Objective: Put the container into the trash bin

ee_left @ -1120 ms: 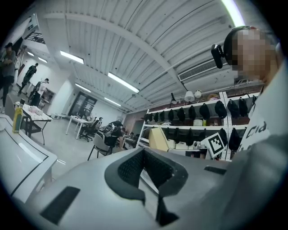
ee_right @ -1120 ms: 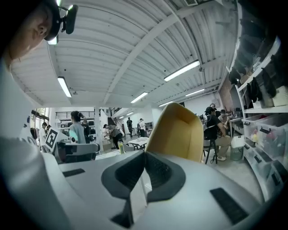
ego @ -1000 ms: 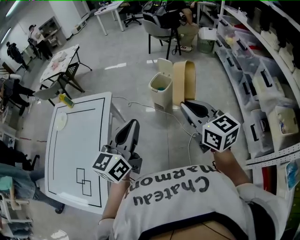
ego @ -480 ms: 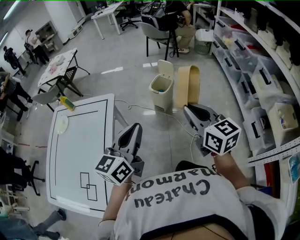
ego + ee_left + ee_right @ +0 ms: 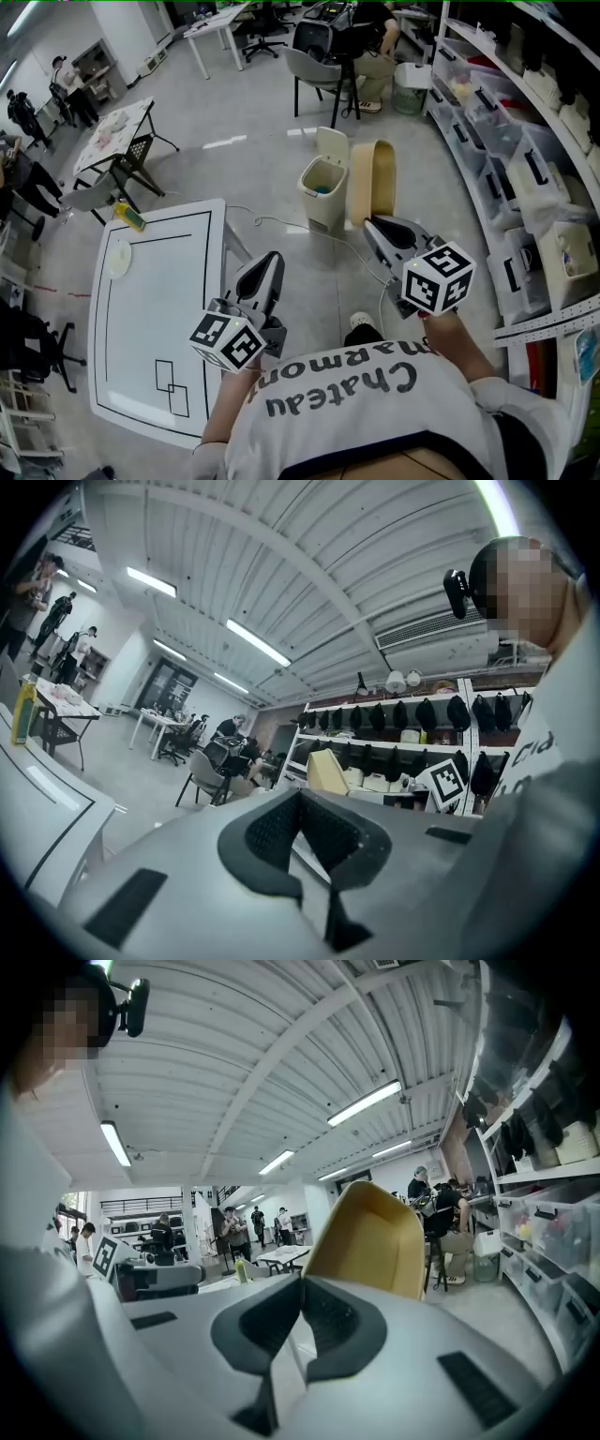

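A tan, scoop-shaped container [image 5: 373, 178] stands upright in the air, pinched by its lower edge in my right gripper [image 5: 371, 223], which is shut on it. In the right gripper view the container [image 5: 367, 1239] rises just past the closed jaws. The cream trash bin [image 5: 322, 192] stands on the floor immediately left of the container, lid up, with something blue-green inside. My left gripper [image 5: 266, 266] is shut with nothing in it, held lower left beside the table. From the left gripper view the container [image 5: 326, 772] shows beyond the closed jaws.
A white table [image 5: 150, 319] with black outlines stands at left, carrying a plate [image 5: 118, 257] and a yellow bottle [image 5: 129, 217]. Shelves with storage boxes [image 5: 525, 178] line the right. A cable [image 5: 281, 223] trails on the floor. A chair [image 5: 319, 73] stands beyond the bin.
The view has shifted a little and a shoe now shows below the grippers. Both grippers keep nearly the same places, and the right one still holds the container beside the bin.
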`<move>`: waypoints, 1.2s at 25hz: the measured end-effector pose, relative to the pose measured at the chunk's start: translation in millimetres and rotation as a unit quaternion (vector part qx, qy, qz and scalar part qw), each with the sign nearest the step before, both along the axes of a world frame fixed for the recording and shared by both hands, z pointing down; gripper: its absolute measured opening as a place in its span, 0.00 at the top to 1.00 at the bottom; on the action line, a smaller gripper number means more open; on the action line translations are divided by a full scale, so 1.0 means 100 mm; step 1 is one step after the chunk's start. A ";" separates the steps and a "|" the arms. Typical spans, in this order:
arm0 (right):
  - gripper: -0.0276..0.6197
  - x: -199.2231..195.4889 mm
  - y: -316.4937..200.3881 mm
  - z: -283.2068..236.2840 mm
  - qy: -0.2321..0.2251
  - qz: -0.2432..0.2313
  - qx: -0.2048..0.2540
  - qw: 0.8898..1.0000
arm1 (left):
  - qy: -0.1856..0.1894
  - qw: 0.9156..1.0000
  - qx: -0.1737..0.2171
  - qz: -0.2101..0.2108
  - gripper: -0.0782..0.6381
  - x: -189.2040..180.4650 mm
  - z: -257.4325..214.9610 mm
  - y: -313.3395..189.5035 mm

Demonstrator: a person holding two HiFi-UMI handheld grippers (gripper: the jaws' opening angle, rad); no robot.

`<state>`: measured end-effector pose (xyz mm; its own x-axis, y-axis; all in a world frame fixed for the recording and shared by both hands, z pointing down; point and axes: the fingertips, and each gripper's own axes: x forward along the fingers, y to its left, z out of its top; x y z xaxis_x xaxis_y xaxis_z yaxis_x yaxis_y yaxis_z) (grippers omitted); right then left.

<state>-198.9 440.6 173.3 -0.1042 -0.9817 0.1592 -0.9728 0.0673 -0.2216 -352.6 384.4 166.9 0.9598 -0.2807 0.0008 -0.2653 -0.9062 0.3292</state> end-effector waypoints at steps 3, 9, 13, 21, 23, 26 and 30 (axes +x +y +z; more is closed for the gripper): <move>0.91 0.23 -0.21 -0.02 0.000 -0.011 0.000 1.000 | 0.001 1.000 0.000 -0.009 0.86 0.24 -0.05 -0.18; 0.91 0.79 -0.63 -0.14 0.005 -0.034 0.008 0.999 | 0.004 0.999 0.014 -0.029 0.86 0.78 -0.17 -0.49; 0.91 1.12 -0.87 -0.20 0.011 -0.054 0.015 0.998 | 0.011 0.998 0.018 -0.051 0.86 1.08 -0.21 -0.69; 0.91 1.73 -1.15 -0.21 0.022 -0.079 0.021 0.996 | 0.030 0.995 0.033 -0.087 0.86 1.63 -0.25 -0.91; 0.91 1.83 -1.20 -0.21 0.022 -0.082 0.022 0.996 | 0.030 0.995 0.032 -0.091 0.86 1.73 -0.24 -0.93; 0.91 1.93 -1.26 -0.20 0.020 -0.090 0.022 0.995 | 0.027 0.995 0.030 -0.096 0.86 1.84 -0.23 -0.99; 0.91 2.02 -1.29 -0.09 0.012 -0.101 0.015 0.995 | 0.026 0.993 0.016 -0.114 0.86 1.92 -0.14 -1.05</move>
<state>3.1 312.1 164.2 -0.2969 -0.9454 0.1348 -0.9436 0.2687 -0.1936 -161.0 279.6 153.3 0.8702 -0.4892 -0.0586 -0.4479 -0.8349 0.3199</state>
